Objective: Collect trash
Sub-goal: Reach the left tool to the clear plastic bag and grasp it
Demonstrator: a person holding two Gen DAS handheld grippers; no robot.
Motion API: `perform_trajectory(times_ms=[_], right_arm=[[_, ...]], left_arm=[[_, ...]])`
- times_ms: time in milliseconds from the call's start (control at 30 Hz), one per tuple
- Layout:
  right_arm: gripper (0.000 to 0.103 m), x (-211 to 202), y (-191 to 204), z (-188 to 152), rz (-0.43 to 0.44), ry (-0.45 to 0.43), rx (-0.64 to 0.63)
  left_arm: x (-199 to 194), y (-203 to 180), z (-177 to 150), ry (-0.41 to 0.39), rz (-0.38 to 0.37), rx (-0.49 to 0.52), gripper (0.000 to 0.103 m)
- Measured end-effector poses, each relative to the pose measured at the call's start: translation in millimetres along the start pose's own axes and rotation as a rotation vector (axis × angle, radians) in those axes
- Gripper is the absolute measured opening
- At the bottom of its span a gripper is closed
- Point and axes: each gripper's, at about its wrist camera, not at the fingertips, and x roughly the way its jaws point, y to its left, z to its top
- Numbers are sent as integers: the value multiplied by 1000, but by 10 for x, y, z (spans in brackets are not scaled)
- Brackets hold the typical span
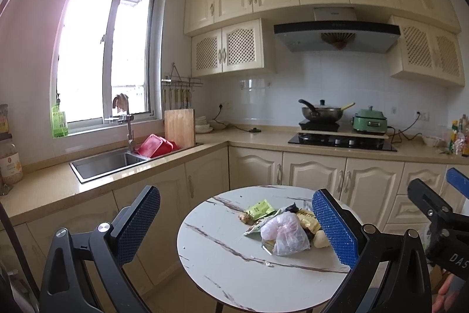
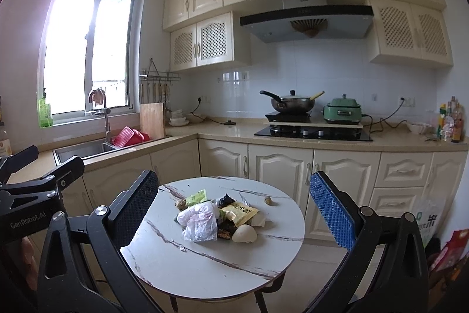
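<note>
Trash [image 2: 218, 217] lies heaped mid-surface [image 2: 205, 269]: clear bag [image 2: 199, 223], green packet [image 1: 259, 209], yellow packet [image 2: 239, 213], pale shell [image 2: 244, 233]. My left claw [image 1: 237, 228] and right claw [image 2: 234, 207] both gape wide, empty, above the near rim. Sink [image 1: 102, 163] holds red baskets [image 1: 156, 145].

The round desk [image 2: 205, 269] was white with dark brown marble veins. On it lay a translucent whitish plastic bag [image 2: 199, 222], a lime-green wrapper [image 2: 197, 197] and a yellow packet [image 2: 239, 213] with dark print. Each hand-held gripper was black — the right one [image 2: 234, 210] had one pad in blue mesh, the other dark. Far off, the cabinets [image 2: 278, 163] were cream, the cooker [image 2: 342, 107] mint green.
</note>
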Motion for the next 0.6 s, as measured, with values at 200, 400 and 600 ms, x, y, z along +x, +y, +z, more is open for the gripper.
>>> perform_trajectory(times_ms=[200, 400, 600], right_arm=[[103, 270, -148, -137, -20, 51, 12], [103, 820, -376, -446, -46, 164, 17], [103, 1413, -570, -814, -50, 265, 2]], left_arm=[[389, -56, -12, 54, 4, -5, 102], [1092, -240, -124, 185, -30, 4, 102], [1941, -516, -163, 342, -86, 31, 102]])
